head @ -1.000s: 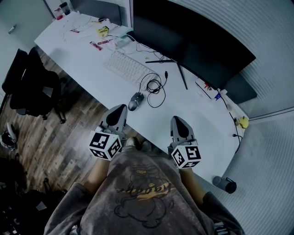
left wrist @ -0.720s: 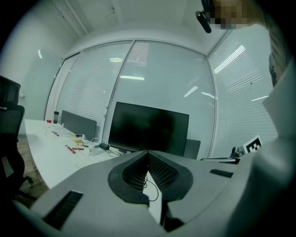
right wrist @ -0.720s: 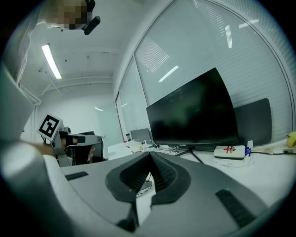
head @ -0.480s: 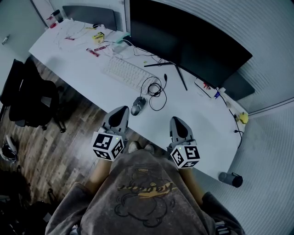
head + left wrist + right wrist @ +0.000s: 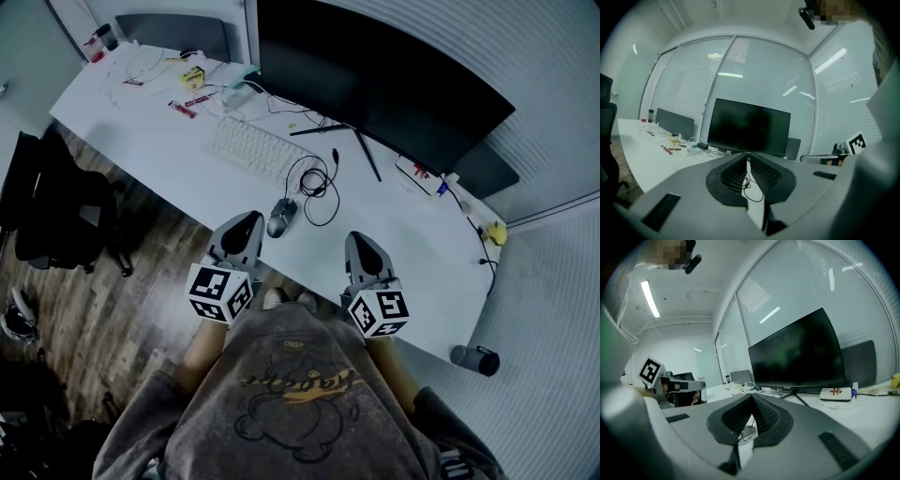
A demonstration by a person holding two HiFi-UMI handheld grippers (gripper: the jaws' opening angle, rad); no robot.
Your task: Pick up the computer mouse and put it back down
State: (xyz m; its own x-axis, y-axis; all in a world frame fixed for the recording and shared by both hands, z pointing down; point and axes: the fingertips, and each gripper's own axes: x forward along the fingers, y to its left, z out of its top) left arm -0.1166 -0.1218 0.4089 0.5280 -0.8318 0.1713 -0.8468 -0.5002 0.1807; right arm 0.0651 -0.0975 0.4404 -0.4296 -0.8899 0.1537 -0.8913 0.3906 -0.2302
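Nearest the person, the left gripper (image 5: 248,221) and the right gripper (image 5: 359,241) hovered at the near edge of the white desk (image 5: 159,141), each with its jaws pressed together on nothing. Just beyond the left gripper's tip lay the computer mouse (image 5: 280,217), flat on the desk with its cable (image 5: 314,180) looped behind it, and the keyboard (image 5: 248,148) and dark monitor (image 5: 375,84) farther back. The pick-up looked not yet begun, so the left gripper probably needed to spread its jaws first, straddle the mouse across its narrow sides, and lift gently against the cable's pull.
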